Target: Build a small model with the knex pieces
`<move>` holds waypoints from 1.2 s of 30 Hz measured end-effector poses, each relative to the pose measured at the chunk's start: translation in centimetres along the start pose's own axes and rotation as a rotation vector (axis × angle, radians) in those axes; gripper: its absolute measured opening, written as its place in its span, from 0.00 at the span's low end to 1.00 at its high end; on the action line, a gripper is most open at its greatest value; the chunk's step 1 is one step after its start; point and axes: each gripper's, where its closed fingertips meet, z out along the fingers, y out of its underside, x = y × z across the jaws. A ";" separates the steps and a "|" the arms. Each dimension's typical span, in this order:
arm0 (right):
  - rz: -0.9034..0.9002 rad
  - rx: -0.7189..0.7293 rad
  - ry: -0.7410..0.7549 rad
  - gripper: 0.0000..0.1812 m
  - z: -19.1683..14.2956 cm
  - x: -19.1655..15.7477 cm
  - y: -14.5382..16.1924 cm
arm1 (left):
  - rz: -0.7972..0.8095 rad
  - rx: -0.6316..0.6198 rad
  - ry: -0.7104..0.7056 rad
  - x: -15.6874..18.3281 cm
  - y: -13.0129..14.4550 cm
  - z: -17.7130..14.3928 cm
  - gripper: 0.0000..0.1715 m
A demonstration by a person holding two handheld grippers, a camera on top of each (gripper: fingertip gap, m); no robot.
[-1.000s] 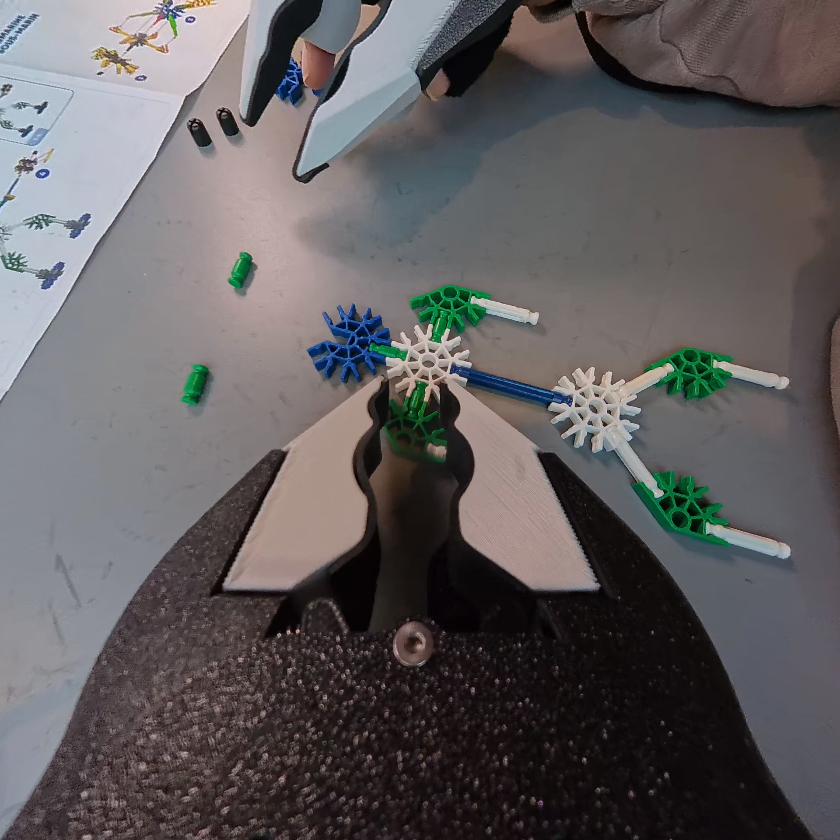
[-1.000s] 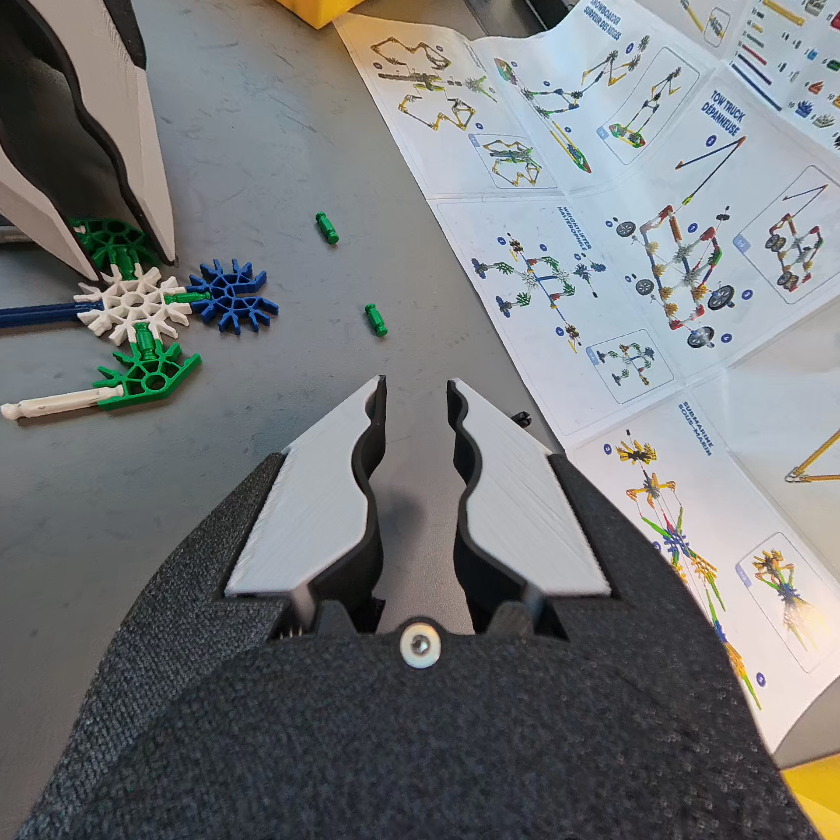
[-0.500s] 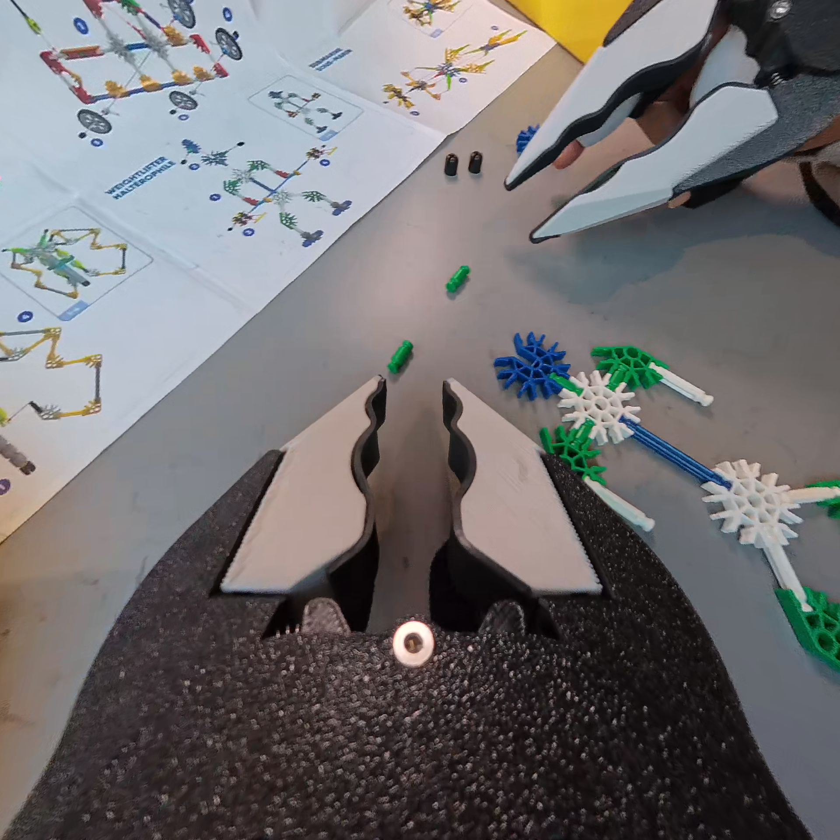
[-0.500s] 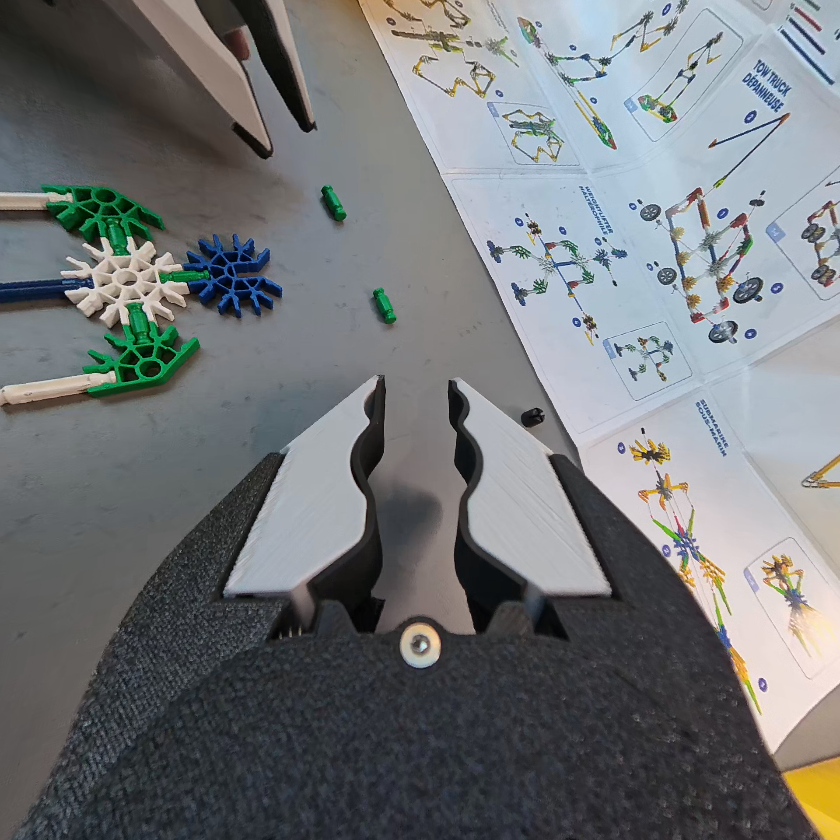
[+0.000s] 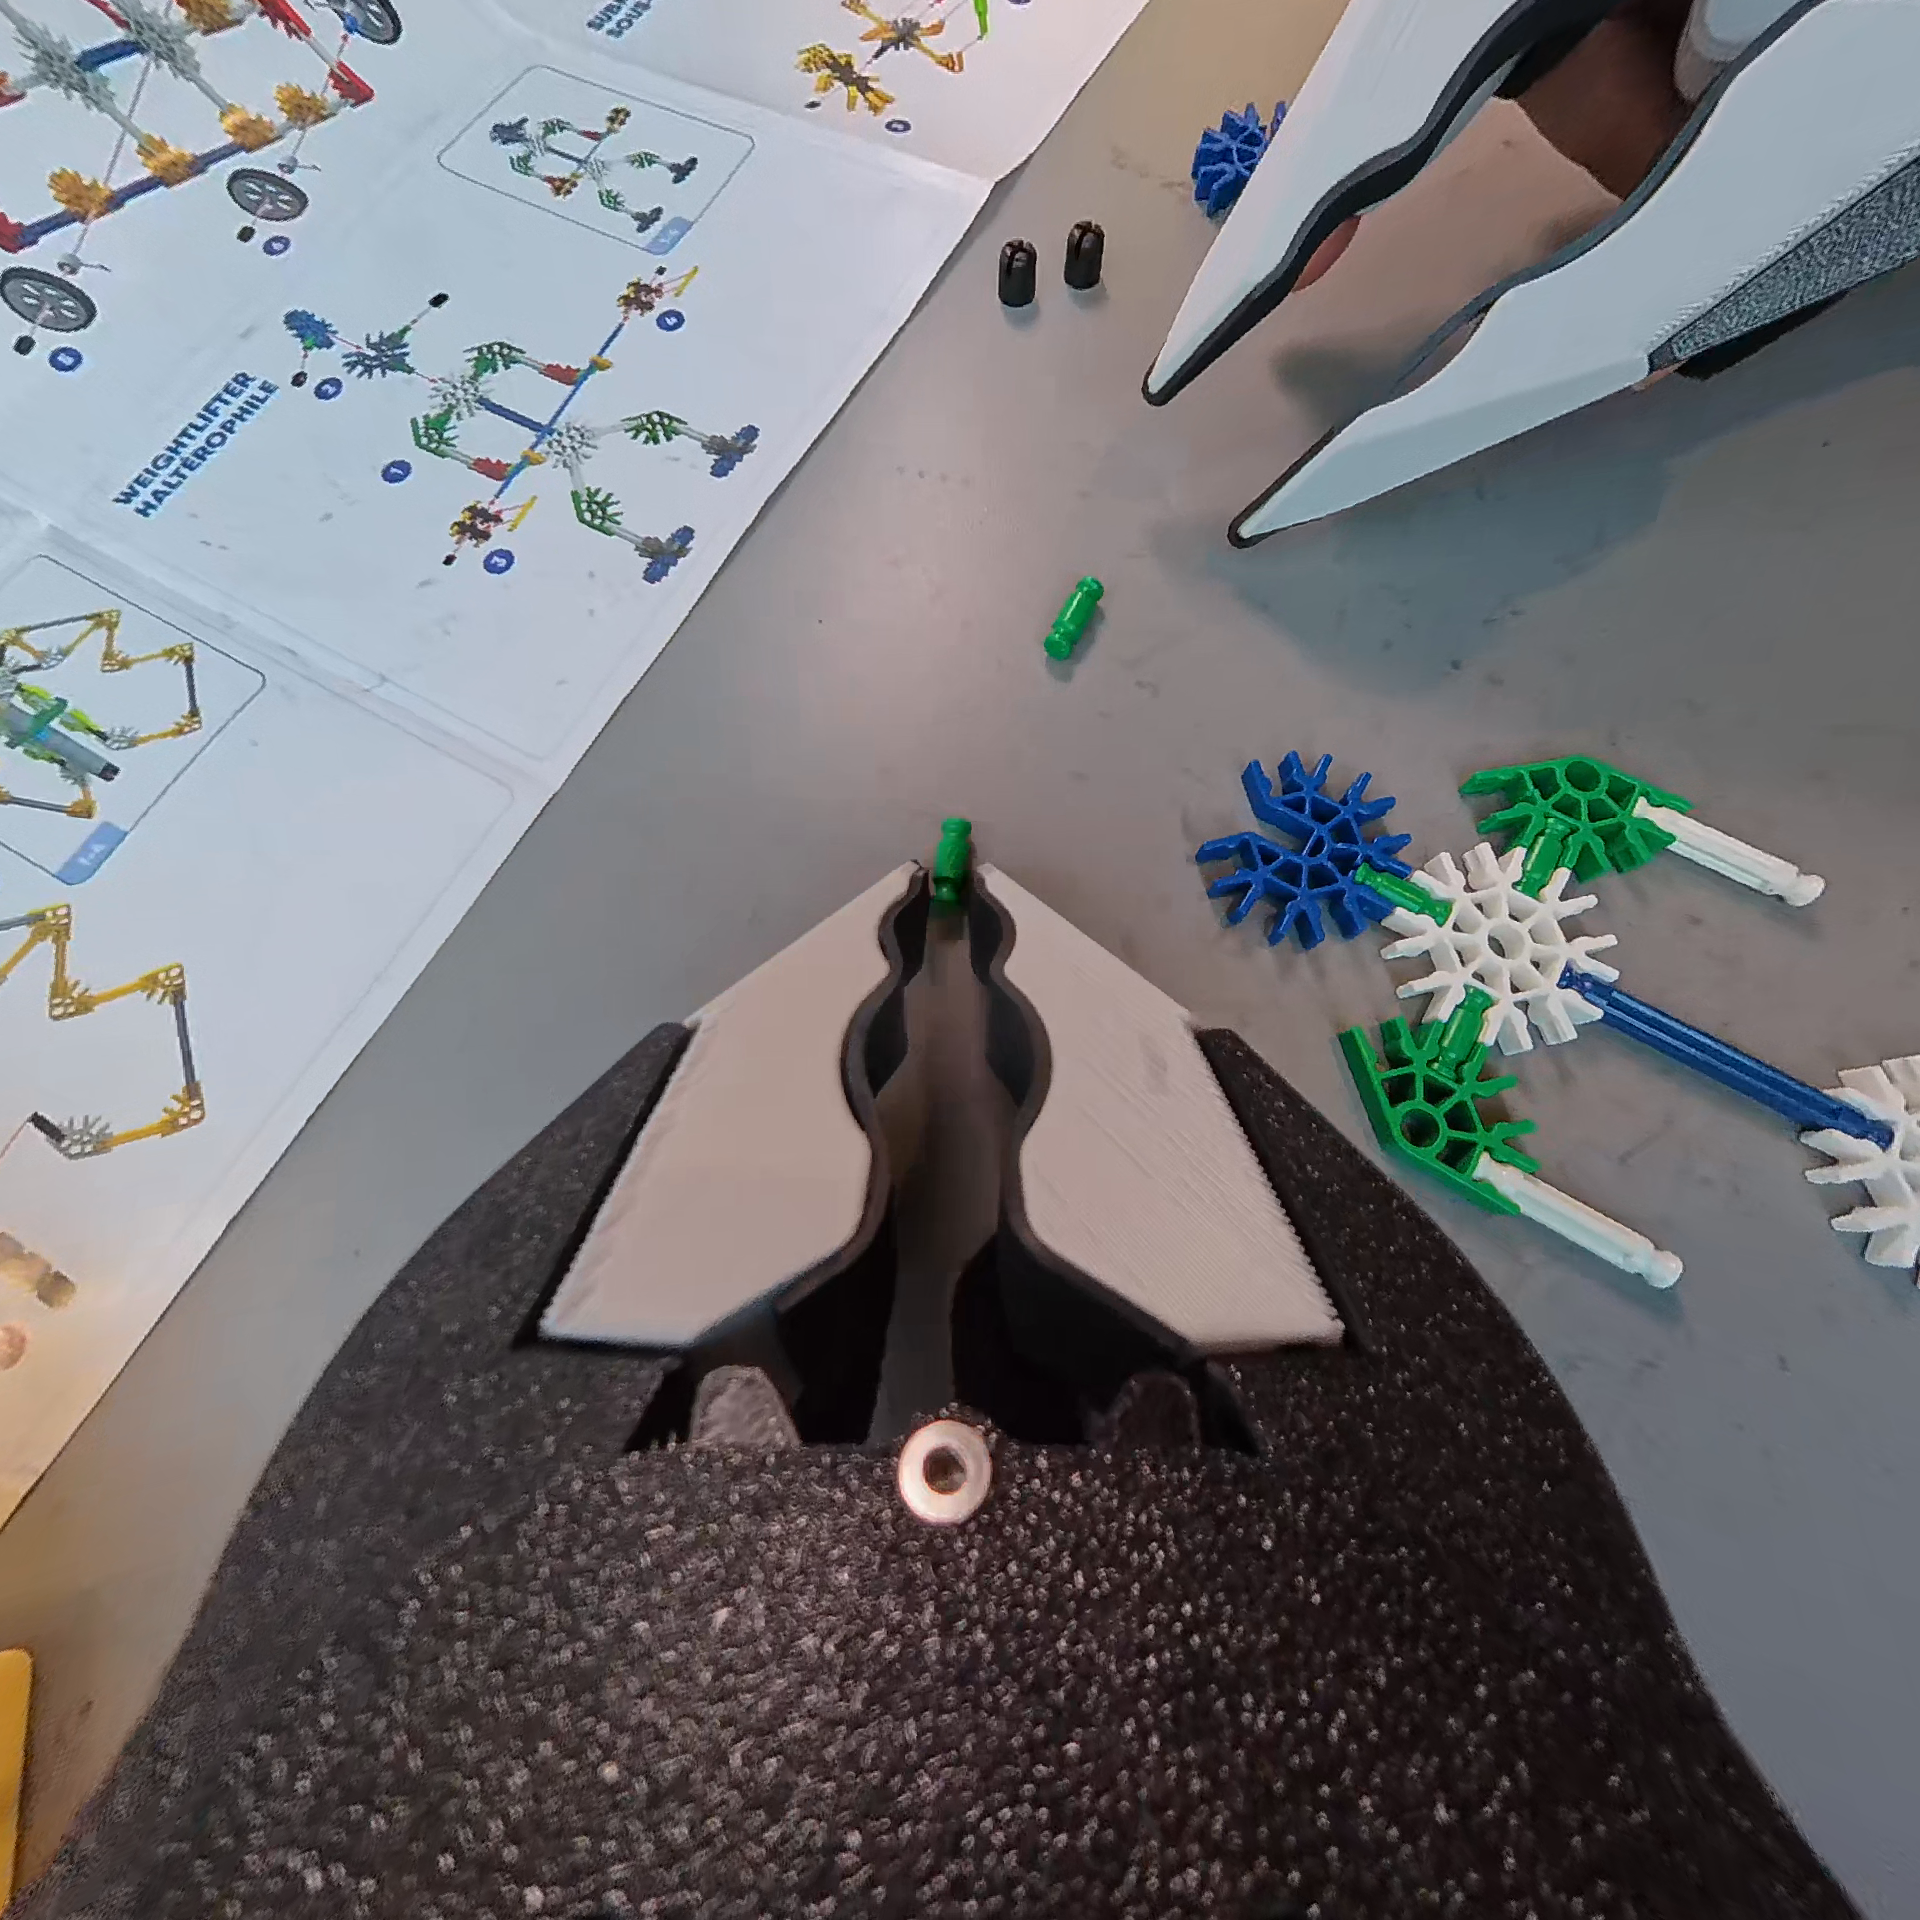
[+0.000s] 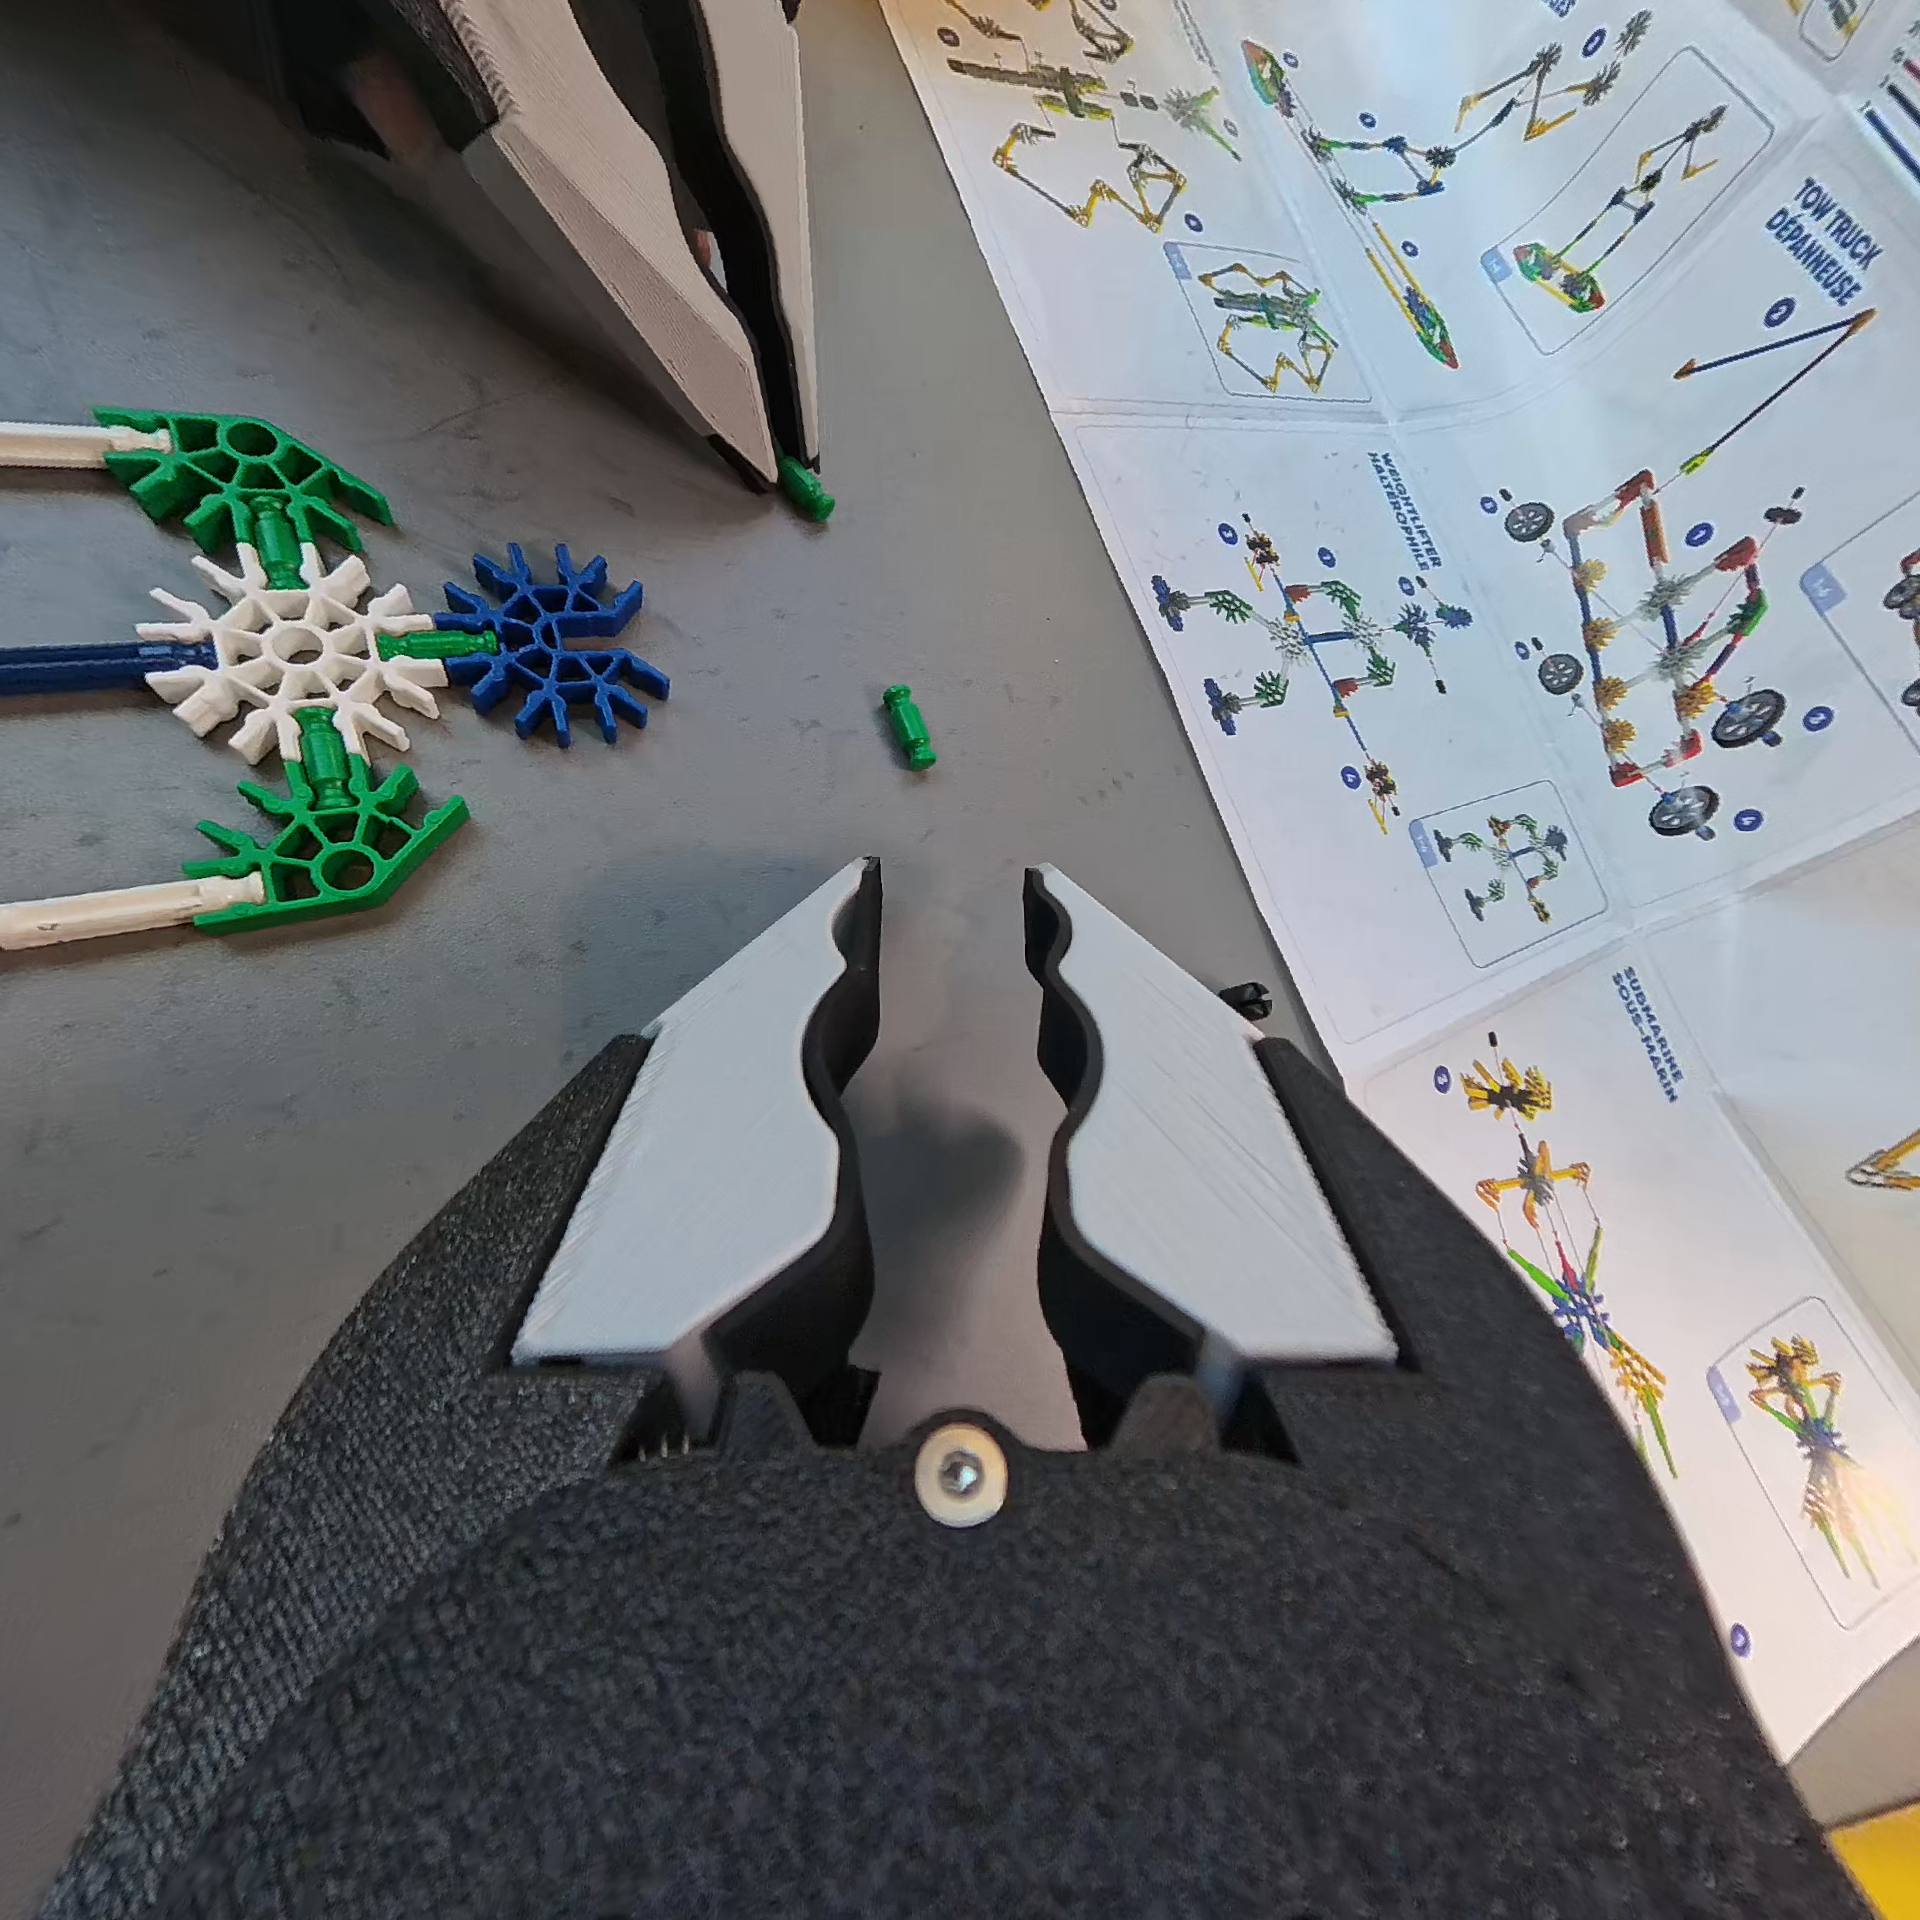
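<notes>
My left gripper [image 5: 950, 883] is shut on a short green rod [image 5: 951, 854], pinched at the fingertips on the grey table; it also shows in the right wrist view [image 6: 802, 486], held by the left gripper [image 6: 781, 468]. A second short green rod [image 5: 1072, 617] lies loose ahead, seen too in the right wrist view [image 6: 908, 727]. My right gripper [image 6: 951, 871] is open and empty above the table, just short of that loose rod; it shows in the left wrist view [image 5: 1195, 462]. A built figure of white [image 5: 1496, 943], blue [image 5: 1304, 847] and green [image 5: 1439, 1112] connectors lies to the right.
A white instruction sheet [image 5: 364, 364] covers the table's left side; in the right wrist view [image 6: 1558, 623] it lies on the right. Two small black caps [image 5: 1049, 265] and a loose blue connector [image 5: 1231, 156] lie near the right gripper. A yellow edge [image 6: 1881, 1870] shows at the bottom right. The left gripper's tips are roughly 10 centimetres from the right gripper's.
My left gripper let go of the figure's green connector, swung left, opened, then closed on a short green rod. My right gripper moved closer to the loose rod and stayed open.
</notes>
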 end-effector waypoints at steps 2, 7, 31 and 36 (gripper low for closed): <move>-0.010 -0.002 0.000 0.14 0.0 -0.1 0.0 | 0.016 0.000 -0.010 0.1 0.0 0.0 0.03; -0.006 0.034 -0.026 0.14 -0.5 -0.7 -0.5 | 0.012 -0.001 -0.011 0.1 0.1 0.0 0.03; -0.007 -0.004 -0.524 0.00 -3.1 -10.1 -2.0 | 0.030 0.000 -0.044 0.8 -0.2 0.3 0.02; -0.024 -0.018 -0.612 0.00 -4.7 -11.0 -1.1 | -0.015 -0.003 -0.035 0.8 -0.2 0.2 0.03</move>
